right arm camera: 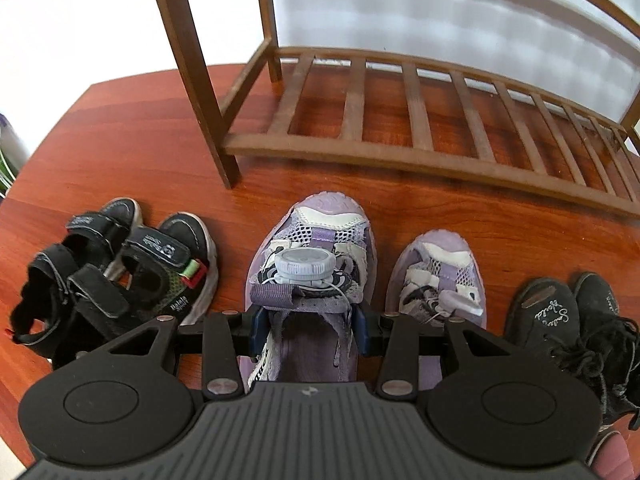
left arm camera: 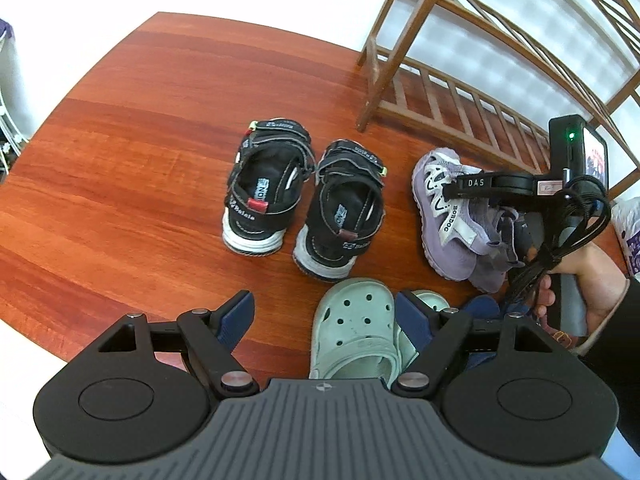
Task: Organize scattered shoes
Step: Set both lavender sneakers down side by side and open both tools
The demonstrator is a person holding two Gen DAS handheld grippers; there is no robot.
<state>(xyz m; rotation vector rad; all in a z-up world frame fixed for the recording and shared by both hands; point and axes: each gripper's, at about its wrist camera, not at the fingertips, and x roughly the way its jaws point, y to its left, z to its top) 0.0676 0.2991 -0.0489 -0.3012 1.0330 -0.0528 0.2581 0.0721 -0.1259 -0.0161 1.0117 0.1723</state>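
Shoes lie scattered on a red wooden floor [left arm camera: 120,152] in front of a slatted wooden rack [right arm camera: 400,136] as a person works two handheld grippers. The right gripper [right arm camera: 308,330] has its jaws clamped on the collar of a purple sneaker [right arm camera: 316,248], blue pads pressing the opening from both sides — a hold at the firmest edge, likely so the shoe can be carried without folding. Its twin, the second purple sneaker [right arm camera: 444,276], sits just beyond the right-hand jaw, toe toward the rack. The left gripper [left arm camera: 328,312] hangs with jaws wide apart and nothing clamped; a mint-green clog [left arm camera: 356,328] lies between them, against the right-hand finger, untouched by the other. Black sandals [left arm camera: 296,200] stand paired ahead of those open jaws — black lace-up shoes [right arm camera: 576,328] wait off to the right of the clamped pair. The rack's bottom shelf holds no shoes yet.
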